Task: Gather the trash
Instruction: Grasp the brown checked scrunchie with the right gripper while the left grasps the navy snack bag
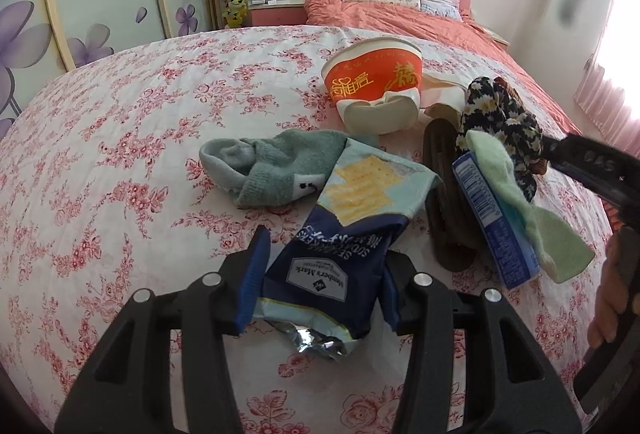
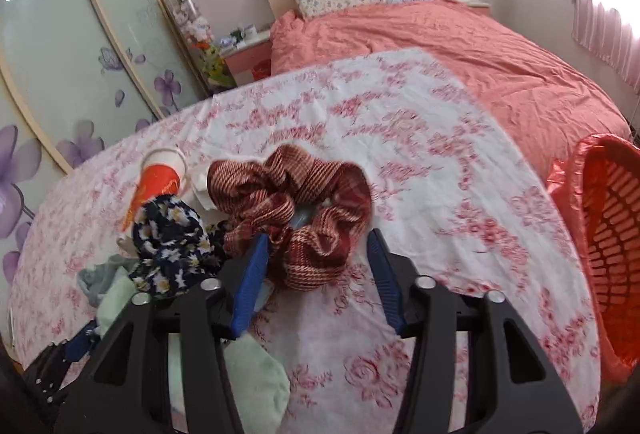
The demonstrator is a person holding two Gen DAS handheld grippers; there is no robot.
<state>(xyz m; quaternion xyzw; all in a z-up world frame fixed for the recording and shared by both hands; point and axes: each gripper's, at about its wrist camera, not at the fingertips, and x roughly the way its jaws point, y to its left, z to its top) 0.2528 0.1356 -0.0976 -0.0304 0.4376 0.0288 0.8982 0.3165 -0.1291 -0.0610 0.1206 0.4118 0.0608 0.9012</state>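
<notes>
A dark blue and pale blue cracker wrapper (image 1: pixel 340 234) lies on the flowered sheet (image 1: pixel 120 154). My left gripper (image 1: pixel 326 246) is shut on its lower end, both blue pads against its sides. A crushed orange paper cup (image 1: pixel 374 74) lies behind it and shows too in the right wrist view (image 2: pixel 160 178). A red striped scrunchie (image 2: pixel 296 202) sits between the fingers of my right gripper (image 2: pixel 317 236). The left pad (image 2: pixel 252 274) touches it and the right pad stands apart from it, so the gripper is open.
A green sock (image 1: pixel 272 162), a black comb (image 1: pixel 444 194), a blue box (image 1: pixel 492 210), a light green cloth (image 1: pixel 532 206) and a dark flowered scrunchie (image 2: pixel 172 234) crowd the sheet. An orange basket lined with a red bag (image 2: pixel 612 234) stands at the right. A person's hand (image 1: pixel 608 306) holds the right gripper.
</notes>
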